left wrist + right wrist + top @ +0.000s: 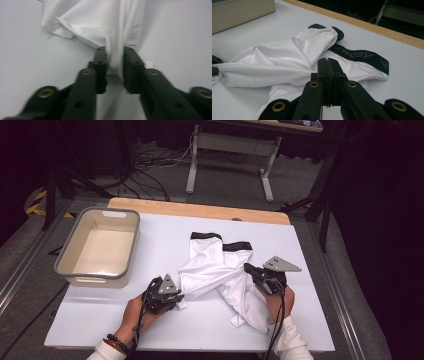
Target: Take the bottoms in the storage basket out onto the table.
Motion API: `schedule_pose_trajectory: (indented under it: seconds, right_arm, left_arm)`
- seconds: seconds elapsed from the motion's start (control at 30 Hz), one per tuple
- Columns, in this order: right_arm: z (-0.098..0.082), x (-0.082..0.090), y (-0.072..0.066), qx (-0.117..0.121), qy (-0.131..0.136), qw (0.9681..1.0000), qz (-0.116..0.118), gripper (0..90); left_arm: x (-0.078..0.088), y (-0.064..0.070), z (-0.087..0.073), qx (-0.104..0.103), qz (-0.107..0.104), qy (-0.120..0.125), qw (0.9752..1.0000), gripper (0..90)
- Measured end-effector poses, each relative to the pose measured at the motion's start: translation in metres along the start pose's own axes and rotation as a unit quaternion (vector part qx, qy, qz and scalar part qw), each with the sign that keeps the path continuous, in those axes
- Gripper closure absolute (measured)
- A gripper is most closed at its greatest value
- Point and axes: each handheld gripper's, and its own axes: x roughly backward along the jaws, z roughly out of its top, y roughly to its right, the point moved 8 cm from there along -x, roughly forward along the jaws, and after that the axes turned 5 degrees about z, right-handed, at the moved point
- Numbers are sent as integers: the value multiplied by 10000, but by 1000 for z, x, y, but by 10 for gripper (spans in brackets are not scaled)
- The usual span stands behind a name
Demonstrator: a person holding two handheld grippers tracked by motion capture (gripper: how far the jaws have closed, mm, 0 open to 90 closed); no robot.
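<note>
One empty beige bin point(98, 247) left of the white shorts point(215, 270)

Lab: cables point(150, 157), dark curtains point(385, 195)

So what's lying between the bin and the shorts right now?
Nothing: in the high view, the stretch of table between the bin and the shorts is bare. The left gripper sits nearer the front, not in that gap.
</note>
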Motion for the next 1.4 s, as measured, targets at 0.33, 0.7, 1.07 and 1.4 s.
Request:
schedule_pose_trajectory:
  seconds: [0.33,0.7,1.07,1.4]
  right_arm:
    - [1,-4,-15,174,19,9998,138,893]
    - [-5,-13,-29,365,-215,9988,260,866]
    - [-7,-10,-22,252,-241,9993,108,719]
    - [-16,33,-36,232,-173,9993,219,476]
  left_arm:
    - [72,-24,5,57,647,660,9957,854]
    - [66,-2,8,-167,175,866,9959,654]
    - [1,29,20,-617,-352,353,9968,548]
    - [-22,17,14,-367,-447,64,9983,727]
